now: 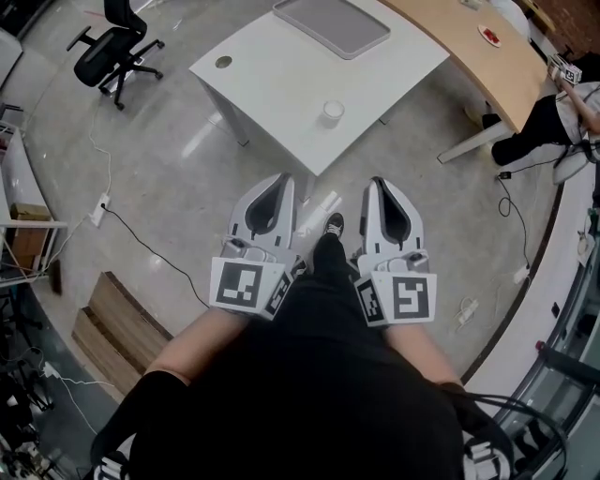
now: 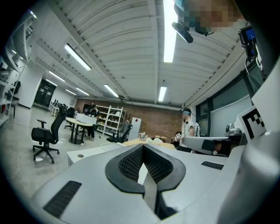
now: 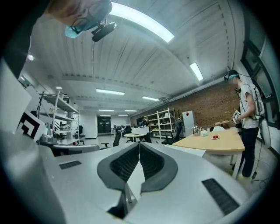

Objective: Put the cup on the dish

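You hold both grippers level in front of your body, side by side above the floor (image 1: 169,178). The left gripper (image 1: 277,180) has its jaws pressed together with nothing between them. The right gripper (image 1: 380,184) has its jaws pressed together too, and they are empty. Ahead of you stands a white counter (image 1: 281,84). The white cup (image 1: 331,112) sits upright near the counter's closest corner, well apart from both grippers. A grey tray (image 1: 333,23) lies at the counter's far end, apart from the cup. A black office chair (image 1: 112,49) stands on the floor to your left.
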Available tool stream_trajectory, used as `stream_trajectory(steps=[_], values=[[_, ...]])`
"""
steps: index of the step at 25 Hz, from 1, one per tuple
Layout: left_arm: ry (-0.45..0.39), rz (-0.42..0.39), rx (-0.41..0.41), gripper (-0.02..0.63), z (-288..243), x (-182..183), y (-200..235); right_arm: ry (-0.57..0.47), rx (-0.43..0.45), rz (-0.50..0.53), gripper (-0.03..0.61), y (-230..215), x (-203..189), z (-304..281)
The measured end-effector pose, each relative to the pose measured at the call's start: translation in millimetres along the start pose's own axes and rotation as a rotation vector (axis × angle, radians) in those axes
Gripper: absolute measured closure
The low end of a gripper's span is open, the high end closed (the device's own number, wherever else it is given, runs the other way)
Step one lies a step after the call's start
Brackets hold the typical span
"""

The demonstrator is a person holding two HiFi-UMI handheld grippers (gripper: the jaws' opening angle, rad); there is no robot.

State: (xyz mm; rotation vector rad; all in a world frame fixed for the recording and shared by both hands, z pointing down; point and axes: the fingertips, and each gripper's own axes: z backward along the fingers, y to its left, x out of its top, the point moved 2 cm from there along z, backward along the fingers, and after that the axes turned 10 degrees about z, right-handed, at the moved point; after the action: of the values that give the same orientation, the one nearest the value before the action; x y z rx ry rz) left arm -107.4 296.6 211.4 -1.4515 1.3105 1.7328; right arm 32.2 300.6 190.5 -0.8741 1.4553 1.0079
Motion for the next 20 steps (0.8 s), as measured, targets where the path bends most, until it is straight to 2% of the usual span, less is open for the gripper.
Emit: stream_trajectory(steps=[7,17,20], values=[[0.037,0.008,0.028,0.606,-53,-9,9,0.048,0.058,-0.025,0.565,-25,-20,-44],[0.07,-0.032,0.086,0.606,-161,-18,23,0.072,0.257,-0.018,0.565,-70,-47,-138],[0.081,-0.049,0.11,0.606,-191,-22,29,0.073,0.319,0.012,0.565,-78,-56,-168]])
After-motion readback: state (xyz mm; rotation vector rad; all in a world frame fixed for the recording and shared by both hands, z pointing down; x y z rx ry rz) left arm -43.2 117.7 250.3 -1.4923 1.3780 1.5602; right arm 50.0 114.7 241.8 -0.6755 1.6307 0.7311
